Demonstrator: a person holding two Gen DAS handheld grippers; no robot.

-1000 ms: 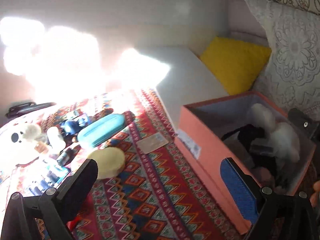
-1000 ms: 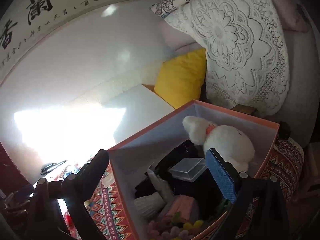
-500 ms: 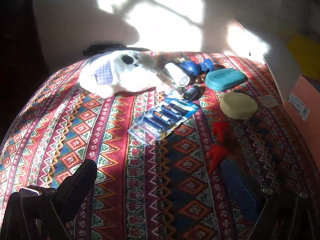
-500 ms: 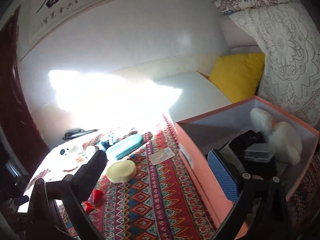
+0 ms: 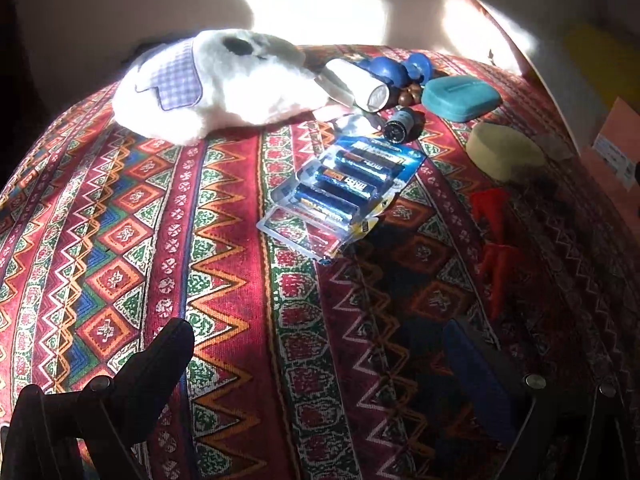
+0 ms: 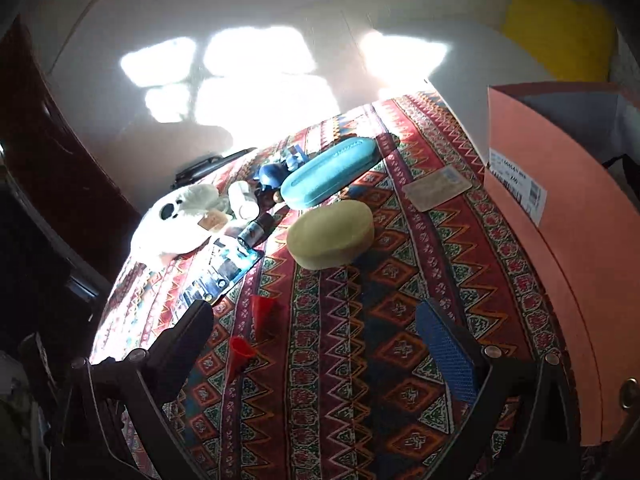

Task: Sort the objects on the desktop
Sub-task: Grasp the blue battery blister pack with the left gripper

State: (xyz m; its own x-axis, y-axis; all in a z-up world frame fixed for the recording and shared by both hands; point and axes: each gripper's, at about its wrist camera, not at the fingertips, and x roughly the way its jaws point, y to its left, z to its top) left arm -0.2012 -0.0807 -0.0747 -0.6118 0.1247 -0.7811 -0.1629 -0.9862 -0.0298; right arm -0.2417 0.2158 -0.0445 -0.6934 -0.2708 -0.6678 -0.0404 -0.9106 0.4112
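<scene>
Left gripper (image 5: 320, 354): jaws wide apart and empty, hanging over bare patterned cloth (image 5: 224, 264) short of the battery pack.
Right gripper (image 6: 320, 334): jaws spread wide, nothing between them; two red cones (image 6: 256, 332) lie on the cloth just inside its left finger.
Battery pack (image 5: 346, 192): the landmark, a blue blister card of cells lying flat and slanted, ahead of the left gripper and well apart from it.
Small dark bottle (image 5: 398, 128): on its side, just beyond the battery pack's far corner.
White plush toy (image 5: 224, 84): beyond and left of the battery pack, lit by sun, a checked patch on its side.
White tube (image 5: 360, 86): beside the plush, beyond the battery pack.
Blue toy (image 5: 394, 70): behind the white tube.
Teal case (image 5: 462, 98): beyond and right of the battery pack.
Yellow round pad (image 5: 506, 152): right of the battery pack, nearer than the teal case.
Flat card (image 6: 438, 188): far right of the battery pack, near the box.
Orange box (image 6: 568, 216): farthest right of the battery pack, at the cloth's edge, open-topped; contents hidden.
</scene>
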